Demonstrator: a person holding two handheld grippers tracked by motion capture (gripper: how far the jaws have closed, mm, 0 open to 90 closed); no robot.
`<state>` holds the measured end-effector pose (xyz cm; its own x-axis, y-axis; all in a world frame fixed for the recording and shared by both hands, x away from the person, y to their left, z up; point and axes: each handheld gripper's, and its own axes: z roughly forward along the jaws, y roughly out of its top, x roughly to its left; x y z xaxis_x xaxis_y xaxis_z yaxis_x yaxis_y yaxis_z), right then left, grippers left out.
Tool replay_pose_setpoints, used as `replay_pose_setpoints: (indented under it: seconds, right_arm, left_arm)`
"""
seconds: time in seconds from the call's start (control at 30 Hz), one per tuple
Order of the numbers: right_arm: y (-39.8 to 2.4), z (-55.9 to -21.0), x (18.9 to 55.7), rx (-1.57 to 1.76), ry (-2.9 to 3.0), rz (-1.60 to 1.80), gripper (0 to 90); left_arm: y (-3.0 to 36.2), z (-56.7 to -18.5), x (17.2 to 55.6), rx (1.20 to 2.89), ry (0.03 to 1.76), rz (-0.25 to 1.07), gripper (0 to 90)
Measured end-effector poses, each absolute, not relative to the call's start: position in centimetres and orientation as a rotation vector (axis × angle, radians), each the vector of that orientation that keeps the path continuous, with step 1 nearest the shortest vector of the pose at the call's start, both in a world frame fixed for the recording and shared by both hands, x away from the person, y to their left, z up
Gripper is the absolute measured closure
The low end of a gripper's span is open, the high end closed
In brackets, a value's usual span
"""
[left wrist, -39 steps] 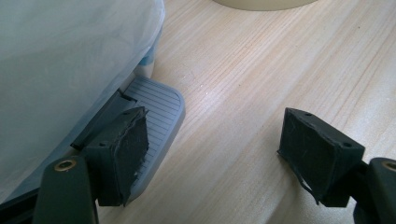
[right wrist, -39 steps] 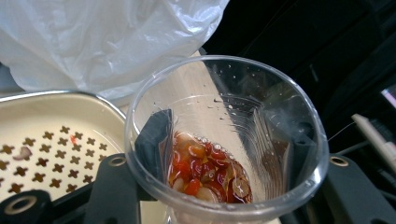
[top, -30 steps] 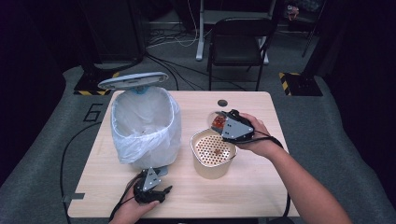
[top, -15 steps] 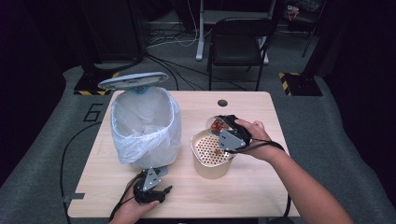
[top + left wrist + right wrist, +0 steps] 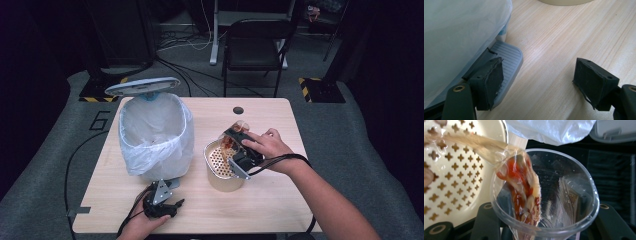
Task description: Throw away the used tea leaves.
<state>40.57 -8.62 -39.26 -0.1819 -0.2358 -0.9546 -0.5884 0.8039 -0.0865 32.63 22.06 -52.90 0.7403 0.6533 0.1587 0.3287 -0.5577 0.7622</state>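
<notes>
Two grippers work at the tabletop [image 5: 280, 195]. The right gripper [image 5: 239, 145] has its jaws clamped around a clear plastic cup [image 5: 549, 195], tipped over a cream strainer pot [image 5: 223, 172] near the tabletop's middle, so that red and pale food scraps [image 5: 522, 187] slide from the cup's mouth onto the pot's perforated insert [image 5: 451, 170]. The left gripper [image 5: 161, 202] sits low at the near edge with its jaws wide apart and nothing between them, one jaw just over the grey foot pedal [image 5: 507, 56] of a bin lined with a white bag [image 5: 155, 132], whose lid [image 5: 142, 86] stands raised.
</notes>
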Motion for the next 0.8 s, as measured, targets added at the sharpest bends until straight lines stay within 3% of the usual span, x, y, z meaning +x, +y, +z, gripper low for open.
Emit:
replay_pose_setpoints:
  seconds: [0.8]
  right_arm:
    - [-8.3,-40.3,39.4,-0.976,1.507,-0.013,47.9]
  left_arm:
    - [22.0,-52.9,32.6,2.186,0.738,0.567,23.5]
